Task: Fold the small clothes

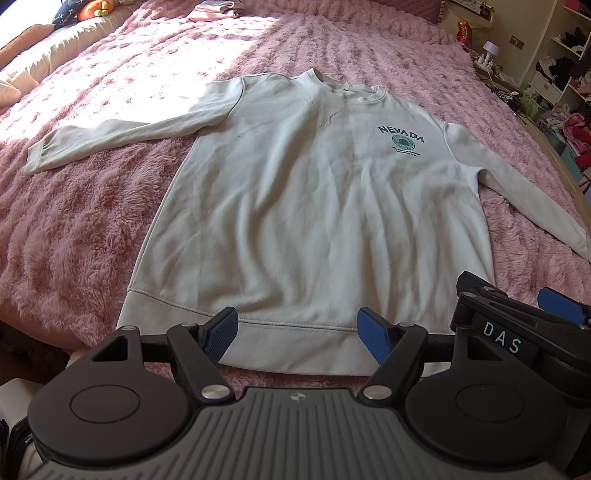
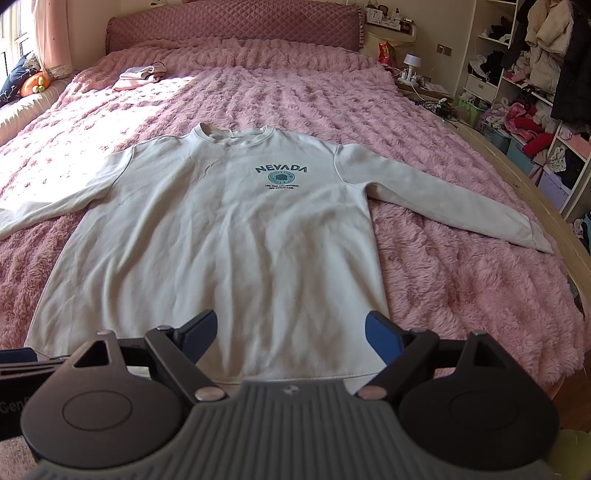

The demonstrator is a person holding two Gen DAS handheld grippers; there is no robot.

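Sweatshirt [image 1: 295, 206], pale grey-white with a NEVADA print [image 1: 402, 137] on the chest, lies face up and spread flat on the pink fluffy bed cover [image 1: 85, 236], hem toward the cameras, collar away toward the headboard [image 2: 232, 27]; flattened out like this so folds can start clean, I'd judge. Everything placed relative to the sweatshirt, left to right. Left of it: left sleeve [image 1: 110, 138] stretched out sideways across the bed cover, cuff well apart from the body, probably laid out so it can be folded in first. Beyond the collar, far left: a small pile of folded pinkish clothes [image 2: 138, 75], likely done items parked out of the way. At the hem, left part: left hand-held gripper [image 1: 297, 334], jaws wide apart, nothing between them, hanging just over the hem band, not touching as far as I can tell. At the hem, right part: right hand-held gripper [image 2: 290, 336], jaws also spread wide, empty, above the hem near the right corner. Both look poised to start, no grab yet. Right of the sweatshirt: right sleeve [image 2: 443, 199] angled out and down toward the bed edge, cuff near the wooden bed frame [image 2: 524, 184]. Further right: shelves [image 2: 535, 74] stuffed with clothes, unrelated. Folding not begun.
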